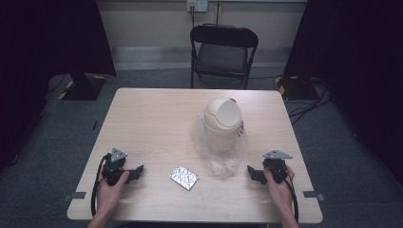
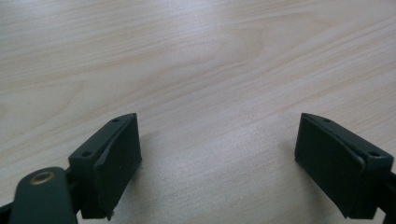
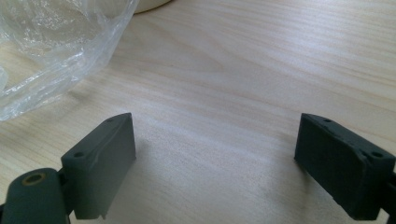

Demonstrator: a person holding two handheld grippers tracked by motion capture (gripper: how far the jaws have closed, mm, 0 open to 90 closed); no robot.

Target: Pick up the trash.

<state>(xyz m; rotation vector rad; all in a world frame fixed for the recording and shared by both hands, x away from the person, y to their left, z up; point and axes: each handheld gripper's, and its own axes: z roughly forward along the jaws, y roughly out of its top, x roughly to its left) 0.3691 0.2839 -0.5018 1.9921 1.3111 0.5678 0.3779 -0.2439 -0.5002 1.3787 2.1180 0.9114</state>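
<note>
**Item: small swing-lid bin w/ loose clear bag, both grippers idle**

**Bin** (image 1: pixel 222 124): cream plastic, domed swing lid, upright, right of table centre. Judged light, rigid shell, smooth and prob. slippery on the dome; the lid looks as if it pivots, so no firm hold there. Best grip likely the straight body wall below the lid, or the rim.

**Plastic bag** (image 1: pixel 219 161): clear film, crumpled round the bin's base and spilling toward the near edge. In the right gripper view its edge (image 3: pixel 44 56) lies up-left of the jaws, apart from them. Judged v. light, limp, slick; will bunch and slide. Pinch a gathered fold or the edge, not a flat patch.

**Foil packet** (image 1: pixel 184 177): flat, silvery, rectangular, lying between the two grippers nr the front edge. Thin; would need lifting by an edge.

**Left gripper** (image 1: pixel 134 173): resting on the table at near left, hand on it; jaws spread wide, nothing betw. them, bare wood ahead (image 2: pixel 210 154).

**Right gripper** (image 1: pixel 253 173): near right, just beside the bag's near end, not touching; jaws wide apart, empty (image 3: pixel 215 158).

**Table** (image 1: pixel 152 118): pale wood-grain laminate, smooth, matt sheen, little friction expected.

**Room**: grey carpet, black folding chair (image 1: pixel 223 50) behind the far edge, dark curtains both sides, cables on the floor at right.
</note>
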